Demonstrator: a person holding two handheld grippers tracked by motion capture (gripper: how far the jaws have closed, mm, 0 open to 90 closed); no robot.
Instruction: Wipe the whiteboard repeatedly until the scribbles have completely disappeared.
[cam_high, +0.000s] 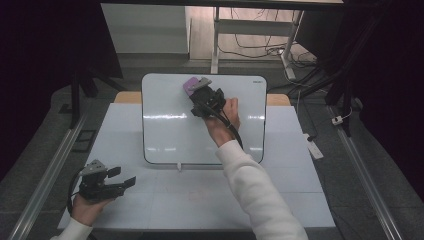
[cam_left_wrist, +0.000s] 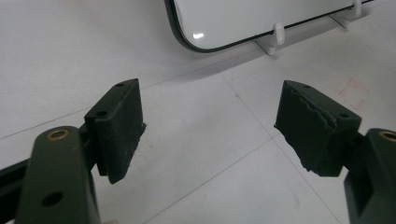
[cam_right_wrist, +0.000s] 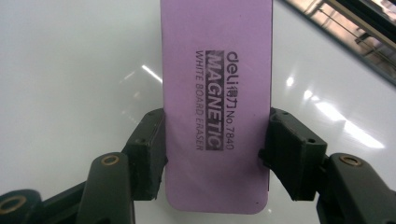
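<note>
Scene: a person at a white table works a purple whiteboard eraser across a propped whiteboard, upper centre of the high view.
Right gripper: pinching the eraser by its long edges, a pad pressed flat on each side; the printed back faces the camera in the right gripper view.
Eraser position: flat against the board near its top edge, a little right of the board's middle.
Left gripper: jaws spread with nothing between them, held low at lower left of the high view, well clear of the board.
Step in hand: judged to be wiping the board face.
Doing it well: keep the eraser face flat to the board, press evenly, run straight overlapping strokes, and stop short of the rim so the eraser does not tip off.
Risk: the board stands on small feet; too hard a push may shift it.
</note>
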